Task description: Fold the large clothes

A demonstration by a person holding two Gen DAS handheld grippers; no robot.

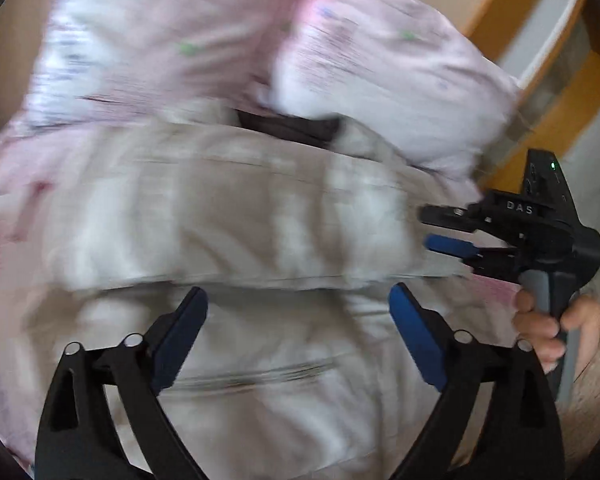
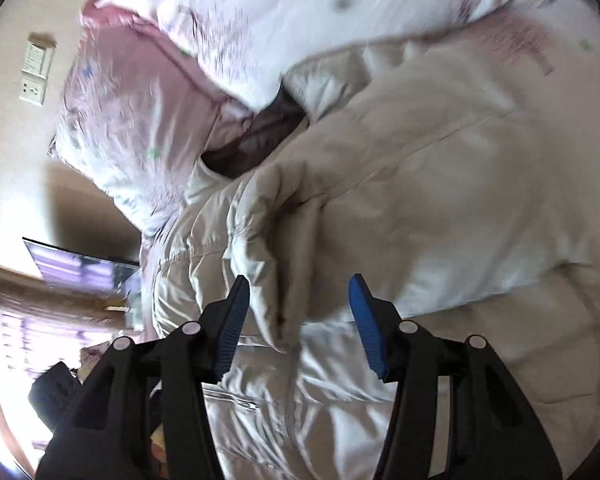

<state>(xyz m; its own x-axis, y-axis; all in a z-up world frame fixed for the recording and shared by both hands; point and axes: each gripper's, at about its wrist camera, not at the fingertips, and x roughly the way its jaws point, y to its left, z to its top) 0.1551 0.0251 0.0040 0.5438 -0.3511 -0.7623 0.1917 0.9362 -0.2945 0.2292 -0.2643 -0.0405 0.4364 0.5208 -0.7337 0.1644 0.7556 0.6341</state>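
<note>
A cream padded jacket [image 1: 220, 208] lies spread on a bed, its dark inner collar [image 1: 284, 124] toward the pillows. My left gripper [image 1: 297, 292] hangs over the jacket's lower body with its blue pads far apart and nothing between them. At the jacket's right edge, a hand [image 1: 540, 328] holds my right gripper [image 1: 426, 227], its fingers pointing left and partly apart. In the right wrist view the right gripper [image 2: 298, 280] hovers over a folded-over flap of the jacket [image 2: 420, 200], and its pads press on nothing. A zip pocket [image 2: 236, 400] shows below.
Pink patterned pillows and bedding [image 1: 160, 40] lie beyond the jacket and under it. A wooden bed frame [image 1: 556, 120] runs at the right. In the right wrist view the wall sockets [image 2: 34, 76], a dark screen [image 2: 80, 272] and a bright window are at the left.
</note>
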